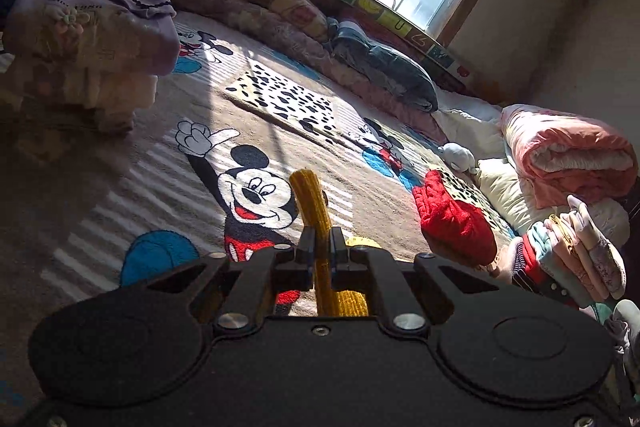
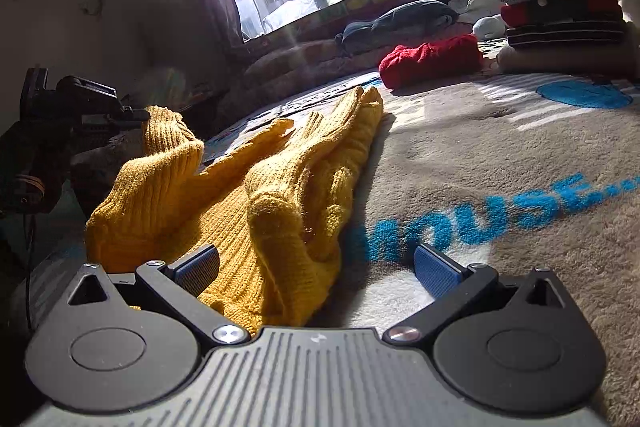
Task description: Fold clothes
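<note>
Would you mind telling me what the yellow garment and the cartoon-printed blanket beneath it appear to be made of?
The yellow garment looks like a chunky rib-knit, probably wool or acrylic yarn: raised vertical ribs and a matte, slightly fuzzy surface. The blanket looks like plush fleece or short-pile synthetic, with a soft nap that catches sunlight unevenly. The exact fibre of either cannot be told.
</note>
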